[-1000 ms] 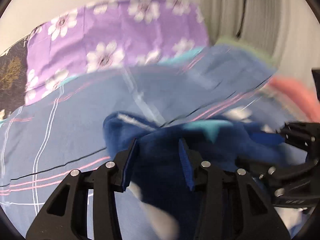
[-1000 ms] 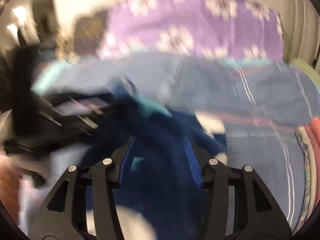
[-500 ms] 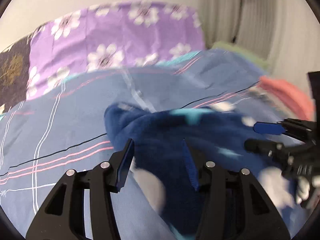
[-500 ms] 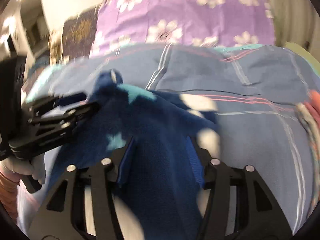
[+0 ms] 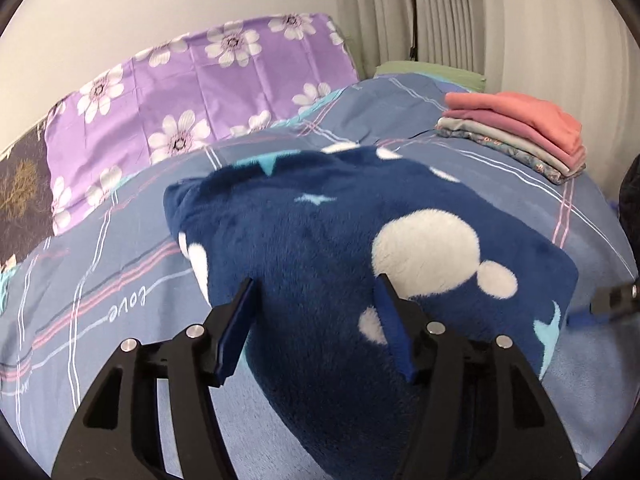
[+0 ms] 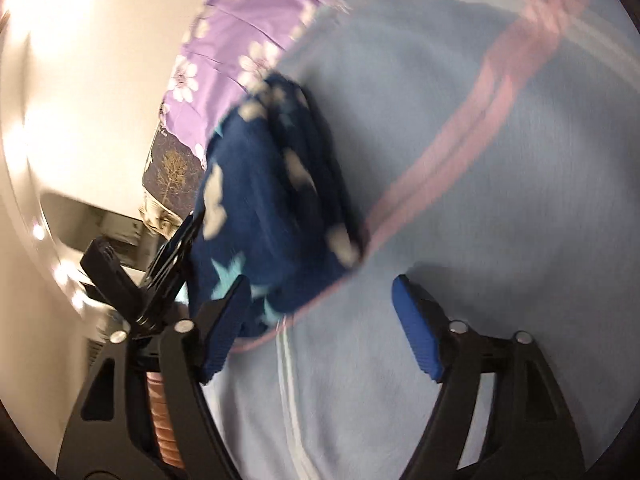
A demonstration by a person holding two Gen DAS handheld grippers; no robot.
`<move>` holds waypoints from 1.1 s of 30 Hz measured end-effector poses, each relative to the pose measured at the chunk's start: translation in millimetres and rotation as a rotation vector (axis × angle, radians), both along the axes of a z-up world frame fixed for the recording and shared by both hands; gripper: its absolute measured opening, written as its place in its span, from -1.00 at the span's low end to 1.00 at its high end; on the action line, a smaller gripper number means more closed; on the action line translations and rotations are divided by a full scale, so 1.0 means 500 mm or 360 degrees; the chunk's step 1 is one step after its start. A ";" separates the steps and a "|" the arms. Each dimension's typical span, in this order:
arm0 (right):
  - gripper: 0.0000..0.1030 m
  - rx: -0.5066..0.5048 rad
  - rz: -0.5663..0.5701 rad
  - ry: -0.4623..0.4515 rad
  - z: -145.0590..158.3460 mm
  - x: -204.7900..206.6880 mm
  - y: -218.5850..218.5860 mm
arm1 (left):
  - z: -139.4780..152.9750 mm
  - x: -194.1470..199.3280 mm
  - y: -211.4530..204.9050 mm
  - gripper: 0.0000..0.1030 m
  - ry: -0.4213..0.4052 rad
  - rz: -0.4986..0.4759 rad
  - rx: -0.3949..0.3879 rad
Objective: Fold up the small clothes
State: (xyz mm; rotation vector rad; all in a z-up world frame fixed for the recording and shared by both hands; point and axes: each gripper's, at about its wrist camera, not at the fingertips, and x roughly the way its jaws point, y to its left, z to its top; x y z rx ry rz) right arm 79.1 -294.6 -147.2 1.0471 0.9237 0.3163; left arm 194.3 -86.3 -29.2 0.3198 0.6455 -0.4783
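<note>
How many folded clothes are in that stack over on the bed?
4, as far as I can tell, in the stack at the bed's far right: a coral piece on top, pink under it, then grey, and a patterned one at the bottom. Thinner pieces may be hidden between them.

Place: a bedroom in a home.
Bed: a blue checked duvet [image 5: 120, 280] with pink and white lines covers nearly the whole view.
Pillows: a purple pillow with white flowers [image 5: 192, 92] lies at the head, a dark one printed with a gold tree [image 5: 20, 196] beside it.
Walls: a plain cream wall [image 5: 160, 0] behind the bed, pale pleated curtains [image 5: 440, 12] in the corner.
Laundry: a stack of folded clothes [image 5: 516, 132] sits on the duvet.
</note>
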 end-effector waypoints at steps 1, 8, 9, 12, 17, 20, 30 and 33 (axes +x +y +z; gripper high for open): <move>0.49 -0.0032 -0.0005 -0.0004 0.004 0.003 0.011 | -0.002 0.003 0.001 0.18 0.0014 0.0006 0.0004; 0.86 -0.0047 -0.0174 0.0076 0.011 0.054 0.051 | -0.007 0.002 -0.013 0.18 0.0022 0.0027 0.0062; 0.92 -0.0051 -0.0205 0.0080 0.013 0.059 0.056 | -0.007 0.002 -0.013 0.18 0.0019 0.0027 0.0063; 0.96 -0.0060 -0.0273 0.0095 0.013 0.087 0.073 | -0.008 0.004 -0.009 0.18 0.0030 0.0024 0.0040; 0.96 -0.0064 -0.0343 0.0069 0.009 0.123 0.097 | -0.008 0.008 -0.003 0.19 0.0049 0.0026 -0.0018; 0.96 -0.0095 -0.0319 0.0003 0.007 0.153 0.105 | -0.009 0.013 0.001 0.20 0.0069 0.0025 -0.0053; 0.61 -0.0134 -0.0312 -0.0139 0.003 0.114 0.099 | -0.007 0.032 0.029 0.73 0.0107 0.0095 -0.0215; 0.60 -0.0186 -0.0297 -0.0170 0.004 0.112 0.105 | -0.013 0.070 0.074 0.97 0.0235 0.0164 -0.0420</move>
